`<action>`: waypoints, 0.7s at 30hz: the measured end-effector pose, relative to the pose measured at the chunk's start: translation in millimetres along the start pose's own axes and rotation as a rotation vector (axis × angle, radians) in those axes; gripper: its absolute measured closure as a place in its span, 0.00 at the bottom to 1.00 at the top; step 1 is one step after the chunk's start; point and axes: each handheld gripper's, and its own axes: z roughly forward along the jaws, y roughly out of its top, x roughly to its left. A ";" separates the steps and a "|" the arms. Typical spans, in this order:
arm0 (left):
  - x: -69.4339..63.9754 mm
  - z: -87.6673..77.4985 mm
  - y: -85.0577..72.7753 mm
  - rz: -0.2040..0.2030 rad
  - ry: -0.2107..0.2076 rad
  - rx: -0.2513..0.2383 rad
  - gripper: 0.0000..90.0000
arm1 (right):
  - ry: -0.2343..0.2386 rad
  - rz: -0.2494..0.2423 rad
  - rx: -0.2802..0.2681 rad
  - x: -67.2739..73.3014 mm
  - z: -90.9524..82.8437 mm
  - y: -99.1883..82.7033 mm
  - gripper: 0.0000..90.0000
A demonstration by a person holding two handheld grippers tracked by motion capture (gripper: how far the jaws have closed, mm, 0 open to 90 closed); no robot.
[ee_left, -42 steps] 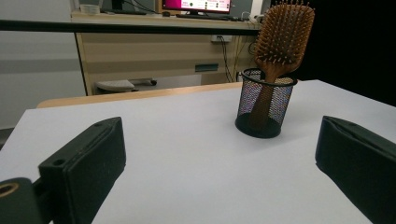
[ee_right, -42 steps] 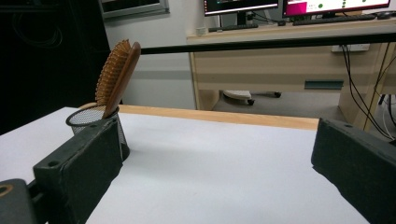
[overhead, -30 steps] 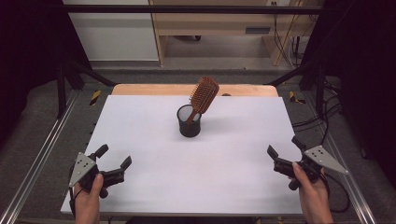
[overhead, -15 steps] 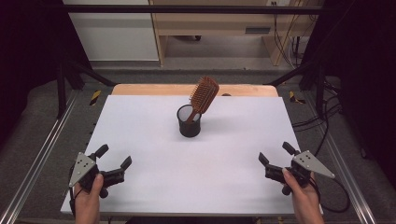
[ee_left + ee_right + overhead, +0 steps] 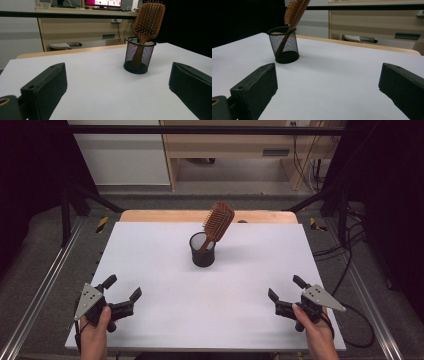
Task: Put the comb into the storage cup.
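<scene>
Black mesh cup [image 5: 202, 250] on bench [image 5: 150, 250] holds wooden paddle hairbrush [image 5: 218, 222], handle down, leaning. Right gripper [image 5: 285, 296] has shifted inward since earlier; left gripper [image 5: 122, 289] unchanged. Both sets of fingers spread, empty.

Bright even light, dark surroundings (soft shadows), mild blur

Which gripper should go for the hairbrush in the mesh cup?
Right, marginally. The hairbrush leans toward the right side of the mesh cup, so its head tilts toward the right gripper. Both it and the left gripper are open and about equally far away.
</scene>
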 end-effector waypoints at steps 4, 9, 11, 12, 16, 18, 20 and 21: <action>-0.3 0.1 0.1 0.001 -0.002 0.000 0.02 | 0.009 -0.007 0.004 3.3 2.9 -0.7 0.03; -0.2 0.0 0.1 0.000 -0.002 -0.001 0.02 | 0.018 -0.016 0.015 7.0 6.7 -3.3 0.03; -0.2 0.0 0.2 0.000 -0.002 -0.002 0.02 | 0.020 -0.014 0.016 8.4 8.4 -4.4 0.03; -0.3 0.1 0.2 -0.001 -0.002 -0.002 0.02 | 0.022 -0.014 0.018 9.0 9.0 -5.0 0.03; -0.3 0.1 0.2 -0.001 -0.002 -0.003 0.02 | 0.030 -0.021 0.018 11.1 11.3 -6.5 0.03; -0.3 0.1 0.2 -0.001 -0.002 -0.003 0.02 | 0.031 -0.024 0.017 11.9 12.3 -6.8 0.03; -0.2 0.0 0.3 -0.002 -0.002 -0.003 0.02 | 0.033 -0.023 0.018 12.7 12.9 -7.0 0.03; -0.3 0.0 0.3 -0.002 -0.002 -0.004 0.02 | 0.035 -0.026 0.018 13.1 13.5 -7.2 0.03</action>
